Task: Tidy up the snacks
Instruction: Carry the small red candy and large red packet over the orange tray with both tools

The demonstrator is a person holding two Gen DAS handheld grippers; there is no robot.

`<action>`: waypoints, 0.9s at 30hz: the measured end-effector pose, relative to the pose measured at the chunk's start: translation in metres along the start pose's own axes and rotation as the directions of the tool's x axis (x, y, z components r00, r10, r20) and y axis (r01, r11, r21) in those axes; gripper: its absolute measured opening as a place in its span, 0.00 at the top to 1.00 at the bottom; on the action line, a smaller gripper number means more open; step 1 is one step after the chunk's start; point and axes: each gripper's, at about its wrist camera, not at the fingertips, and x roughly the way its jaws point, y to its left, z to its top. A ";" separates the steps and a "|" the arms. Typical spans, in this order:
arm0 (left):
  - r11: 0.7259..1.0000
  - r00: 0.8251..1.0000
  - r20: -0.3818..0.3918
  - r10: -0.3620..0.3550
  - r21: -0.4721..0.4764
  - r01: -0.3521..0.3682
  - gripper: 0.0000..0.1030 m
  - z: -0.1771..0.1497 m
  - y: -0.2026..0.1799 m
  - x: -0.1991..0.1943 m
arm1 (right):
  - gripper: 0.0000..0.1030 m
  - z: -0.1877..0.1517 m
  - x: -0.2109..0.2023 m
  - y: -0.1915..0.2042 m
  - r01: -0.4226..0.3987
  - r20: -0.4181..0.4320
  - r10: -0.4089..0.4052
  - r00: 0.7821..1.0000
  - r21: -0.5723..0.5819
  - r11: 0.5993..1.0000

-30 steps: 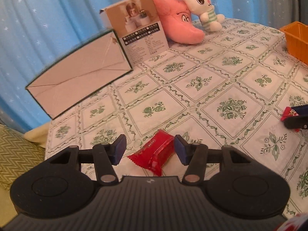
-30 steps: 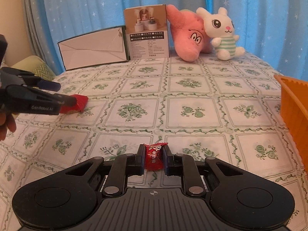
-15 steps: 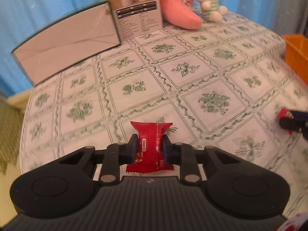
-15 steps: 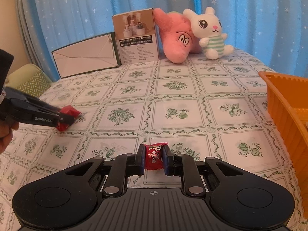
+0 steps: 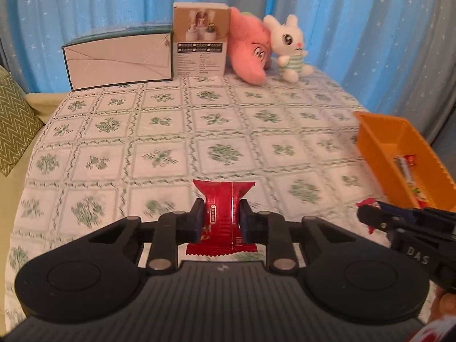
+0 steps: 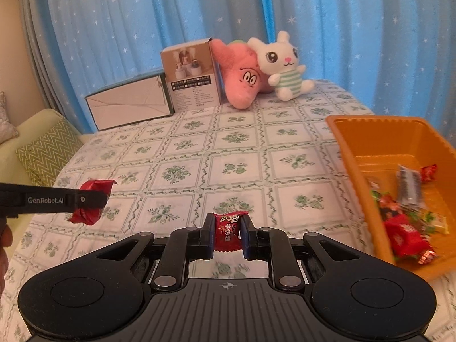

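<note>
1. The left claw [image 5: 221, 220] is clenched on a red snack packet [image 5: 222, 219], lifted above the tablecloth [image 5: 228, 131].
2. The right claw [image 6: 227, 233] grips a small red candy [image 6: 228, 230] between its fingers.
3. An orange basket [image 6: 379, 134] holding snacks sits just right of the right claw.
4. Ahead of both claws stand two boxes and plush toys.

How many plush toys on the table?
2. The pink plush leans against the printed box at the far edge; the white bunny sits beside it, touching.
</note>
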 end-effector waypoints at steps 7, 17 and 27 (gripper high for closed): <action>0.999 0.999 0.022 -0.035 -0.024 0.036 0.78 -0.028 -0.057 -0.043 | 0.82 -0.012 -0.057 -0.019 0.032 0.004 -0.032 0.999 0.002 0.999; 0.997 0.996 0.038 -0.078 0.009 0.078 0.78 -0.048 -0.125 -0.079 | 0.82 -0.029 -0.114 -0.056 0.094 0.007 -0.094 0.996 0.031 0.995; 0.992 0.993 0.032 -0.115 0.061 0.113 0.78 -0.059 -0.173 -0.087 | 0.82 -0.036 -0.146 -0.089 0.144 0.022 -0.146 0.989 0.073 0.987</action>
